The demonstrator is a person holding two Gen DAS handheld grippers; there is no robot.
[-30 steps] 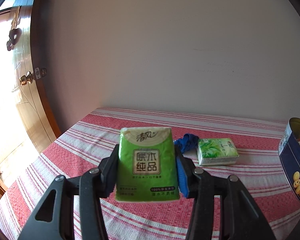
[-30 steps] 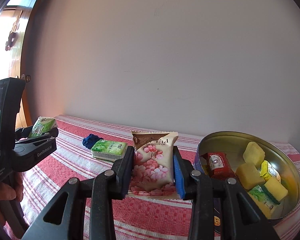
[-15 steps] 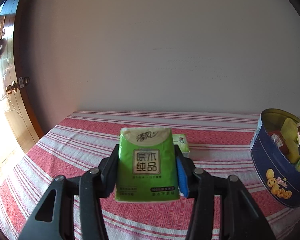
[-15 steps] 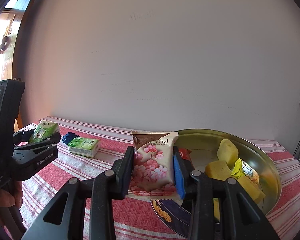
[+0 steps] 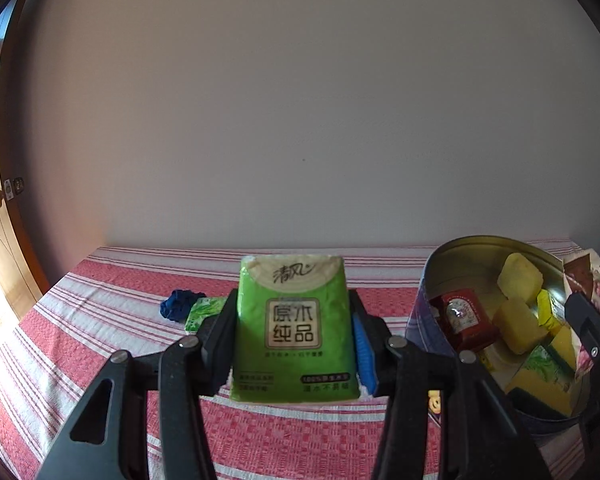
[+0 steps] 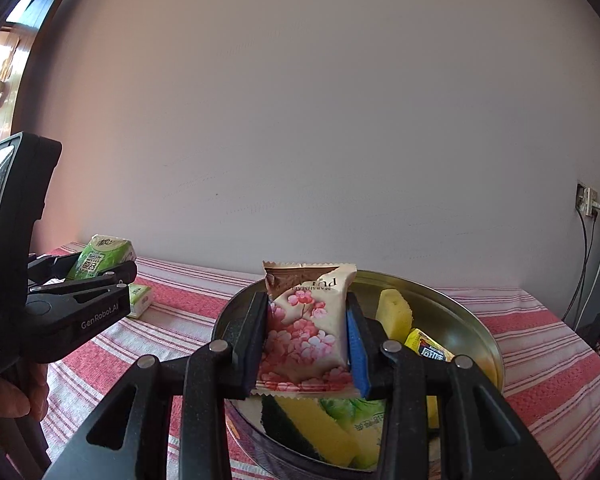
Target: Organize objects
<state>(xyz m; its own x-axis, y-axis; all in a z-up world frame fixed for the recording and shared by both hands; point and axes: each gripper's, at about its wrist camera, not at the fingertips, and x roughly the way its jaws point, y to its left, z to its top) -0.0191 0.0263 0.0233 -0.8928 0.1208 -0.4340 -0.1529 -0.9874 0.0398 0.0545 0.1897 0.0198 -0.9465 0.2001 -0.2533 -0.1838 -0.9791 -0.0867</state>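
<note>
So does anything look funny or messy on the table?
Only a little: a crumpled blue cloth lies bunched against a small green tissue pack on the striped tablecloth, outside the tin. Nothing spilled or broken.

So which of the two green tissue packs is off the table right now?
The darker green tissue pack, clamped in the left gripper. The paler leaf-print pack lies on the striped cloth beside a blue bundle.

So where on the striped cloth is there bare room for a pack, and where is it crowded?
Free: the striped cloth left of the blue cloth bundle, and the strip right of the round tin. Crowded: inside the tin, piled with yellow sponges and packets.
</note>
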